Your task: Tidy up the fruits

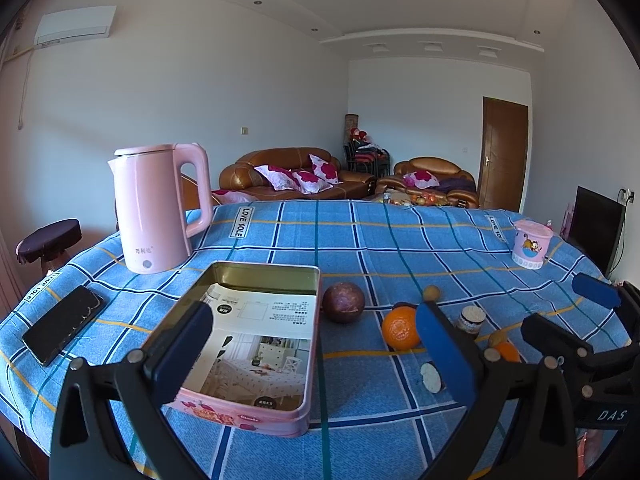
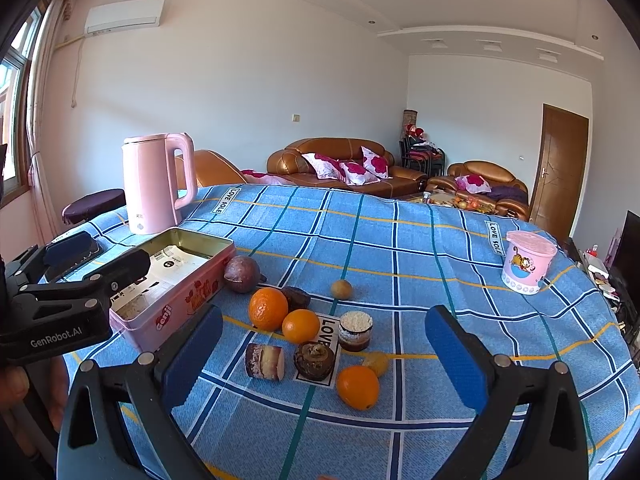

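Fruit's scattered mid-frame beside the empty tin (image 1: 256,344), probably meant as the collecting spot. Both grippers (image 1: 316,356) (image 2: 324,356) are held wide apart, nothing grabbed.

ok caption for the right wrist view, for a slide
Open right tongs hover over oranges beside a pink tin.

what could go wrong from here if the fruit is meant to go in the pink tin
The round fruit, like the big orange, could roll on the tablecloth when nudged. The fruit lies crowded, so the open right gripper may bump neighbours. The loose leaflet lining the pink tin might shift under dropped fruit.
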